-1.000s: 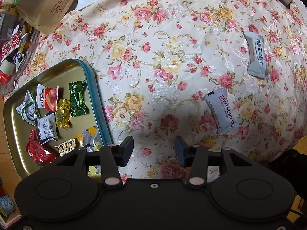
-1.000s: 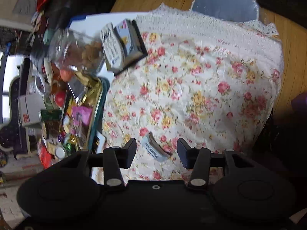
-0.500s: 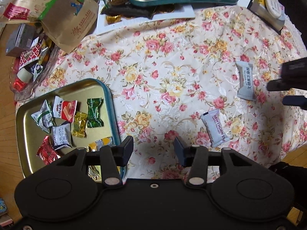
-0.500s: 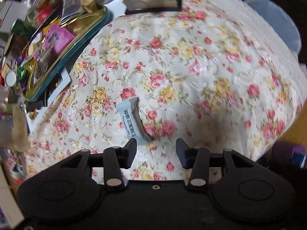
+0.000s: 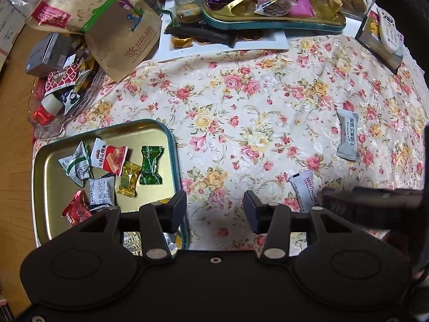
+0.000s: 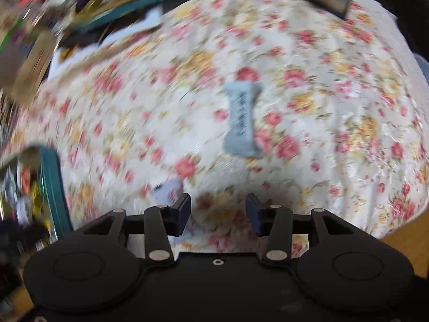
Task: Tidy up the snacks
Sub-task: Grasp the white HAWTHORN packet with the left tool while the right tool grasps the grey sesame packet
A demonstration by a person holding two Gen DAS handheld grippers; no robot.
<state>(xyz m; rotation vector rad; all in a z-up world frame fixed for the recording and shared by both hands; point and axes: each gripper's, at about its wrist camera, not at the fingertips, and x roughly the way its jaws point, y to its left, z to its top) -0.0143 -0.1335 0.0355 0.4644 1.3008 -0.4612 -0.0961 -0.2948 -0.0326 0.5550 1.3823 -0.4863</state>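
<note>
Snacks: 2 loose on floral surface (image 5: 241,102) — grey packet (image 5: 348,137) at right, Hawthorn stick (image 5: 305,189) lower right beside right hand-held gripper (image 6: 217,212). Gold tray (image 5: 51,187) at lower left holds wrapped candies. Left hand-held gripper (image 5: 214,210) open, empty; right one open, empty too.

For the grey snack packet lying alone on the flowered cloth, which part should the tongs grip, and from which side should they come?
Grip the grey packet across its narrow middle, coming straight down from above. It lies flat on the flowered cloth with nothing touching it, and it is long, with wider crimped ends. So one finger probably fits on each long edge. The right tongs are open and empty.
</note>
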